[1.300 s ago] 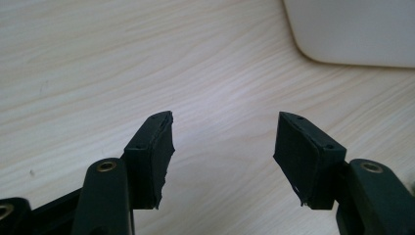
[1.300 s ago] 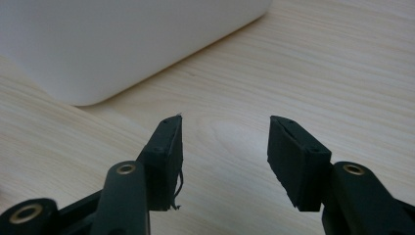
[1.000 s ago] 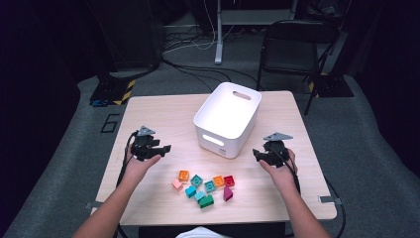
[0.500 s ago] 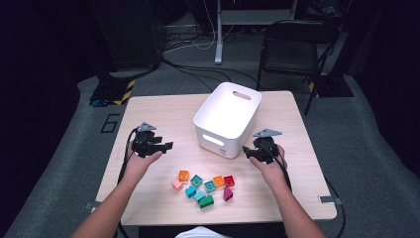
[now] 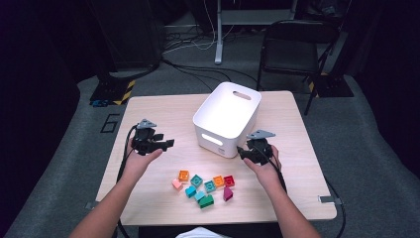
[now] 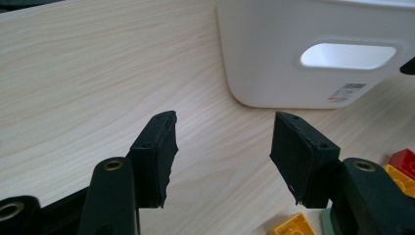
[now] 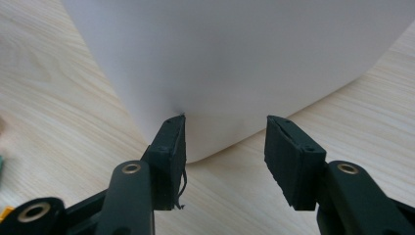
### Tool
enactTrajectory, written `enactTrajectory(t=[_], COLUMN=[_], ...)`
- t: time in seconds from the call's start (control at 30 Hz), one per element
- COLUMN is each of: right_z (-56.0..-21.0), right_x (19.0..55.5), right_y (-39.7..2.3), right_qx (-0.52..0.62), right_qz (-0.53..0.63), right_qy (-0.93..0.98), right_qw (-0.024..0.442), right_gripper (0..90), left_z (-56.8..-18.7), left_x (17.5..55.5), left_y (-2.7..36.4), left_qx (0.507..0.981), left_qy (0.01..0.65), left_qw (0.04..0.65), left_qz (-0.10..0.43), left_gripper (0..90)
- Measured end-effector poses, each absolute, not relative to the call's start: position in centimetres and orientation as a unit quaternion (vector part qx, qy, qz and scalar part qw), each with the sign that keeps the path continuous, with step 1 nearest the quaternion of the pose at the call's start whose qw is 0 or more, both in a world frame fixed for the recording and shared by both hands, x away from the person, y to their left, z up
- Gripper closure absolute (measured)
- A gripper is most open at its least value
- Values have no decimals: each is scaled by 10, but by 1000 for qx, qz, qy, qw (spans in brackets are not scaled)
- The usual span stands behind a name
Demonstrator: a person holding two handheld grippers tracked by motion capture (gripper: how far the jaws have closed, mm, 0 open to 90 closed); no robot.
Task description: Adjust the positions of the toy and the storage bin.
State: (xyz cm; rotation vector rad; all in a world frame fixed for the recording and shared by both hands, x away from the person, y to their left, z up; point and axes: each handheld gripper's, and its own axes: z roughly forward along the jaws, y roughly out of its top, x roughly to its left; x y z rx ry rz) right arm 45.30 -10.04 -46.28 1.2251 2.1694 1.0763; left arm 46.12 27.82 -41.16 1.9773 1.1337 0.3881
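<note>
A white bin (image 5: 228, 116) stands on the wooden table (image 5: 163, 111). In front of it lie several small coloured bricks (image 5: 205, 186). My left gripper (image 5: 167, 144) hovers left of the bin, open, pointing at its handled wall (image 6: 293, 29); nothing is between the jaws (image 6: 222, 142), which have just closed a little. My right gripper (image 5: 241, 152) is at the bin's near right corner, open and empty (image 7: 225, 147), with the bin wall (image 7: 235, 54) close ahead; its jaws have just been closing. A yellow brick (image 6: 293, 226) and a red one (image 6: 403, 159) lie near the left gripper's jaws.
A black folding chair (image 5: 289, 54) stands behind the table on the right. Cables (image 5: 198, 67) run across the grey floor beyond the far edge. Bare tabletop lies left of the bin and along the right side.
My right gripper has moved left, up to the bin's near right corner. The left gripper has risen slightly and otherwise kept its place.
</note>
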Motion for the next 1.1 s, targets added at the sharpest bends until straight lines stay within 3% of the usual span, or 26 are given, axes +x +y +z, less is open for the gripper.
enactTrajectory(t=[0.73, 0.93, 1.1], right_z=[-459, -452, -449], right_x=[452, 442, 428], right_y=[-63, -80, -104], right_qx=[383, 387, 401], right_qz=[402, 402, 406], right_qy=[809, 804, 793], right_qw=[195, 205, 213], right_gripper=[473, 469, 465], left_z=[-392, -389, -384], left_x=[478, 489, 496], left_y=[238, 218, 204], left_qx=[781, 770, 771], left_qy=[443, 457, 461], left_qw=[419, 426, 419], left_qz=[136, 130, 137], left_gripper=[380, 416, 383])
